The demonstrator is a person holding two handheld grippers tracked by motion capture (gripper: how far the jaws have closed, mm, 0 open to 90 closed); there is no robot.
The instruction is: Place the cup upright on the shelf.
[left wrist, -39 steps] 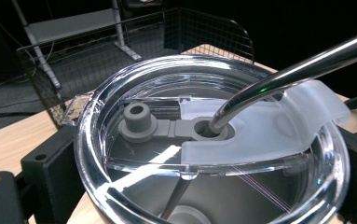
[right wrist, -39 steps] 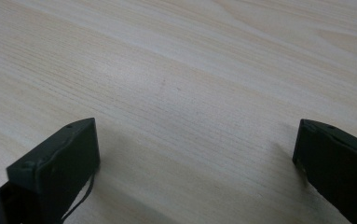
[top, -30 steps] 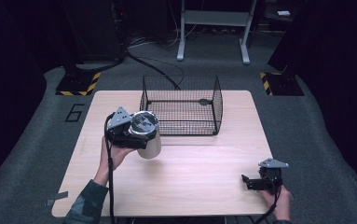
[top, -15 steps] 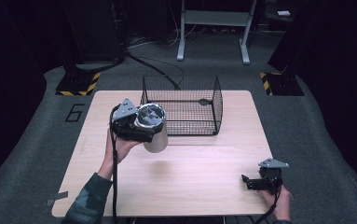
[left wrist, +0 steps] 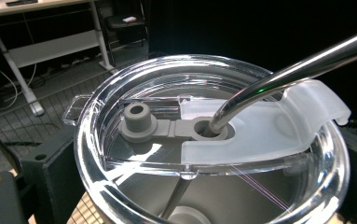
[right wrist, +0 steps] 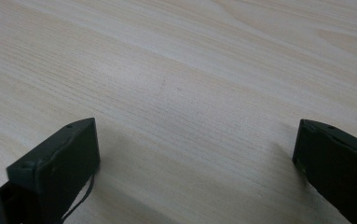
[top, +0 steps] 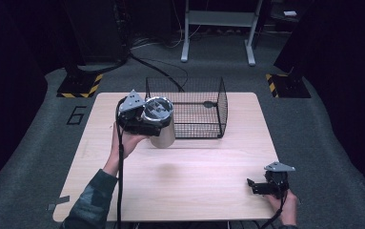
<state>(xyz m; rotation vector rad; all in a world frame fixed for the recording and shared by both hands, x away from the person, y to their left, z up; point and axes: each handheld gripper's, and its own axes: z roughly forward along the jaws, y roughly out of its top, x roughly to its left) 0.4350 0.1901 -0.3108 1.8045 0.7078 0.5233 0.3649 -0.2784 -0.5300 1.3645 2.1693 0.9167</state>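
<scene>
High view: my left gripper clamps a steel tumbler left of frame centre, raised above the wooden table, just beside the wire basket at its left end. Left gripper view shows the clear lid and metal straw. My right gripper, lower right, rests with jaws spread apart, holding nothing.

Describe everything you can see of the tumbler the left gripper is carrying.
The tumbler is a silver, metal-looking cup, roughly upright, clamped in the left gripper above the table, beside the wire basket. A clear plastic lid with a frosted slider and grey stopper covers it; a metal straw passes through the lid's hole, leaning.
</scene>
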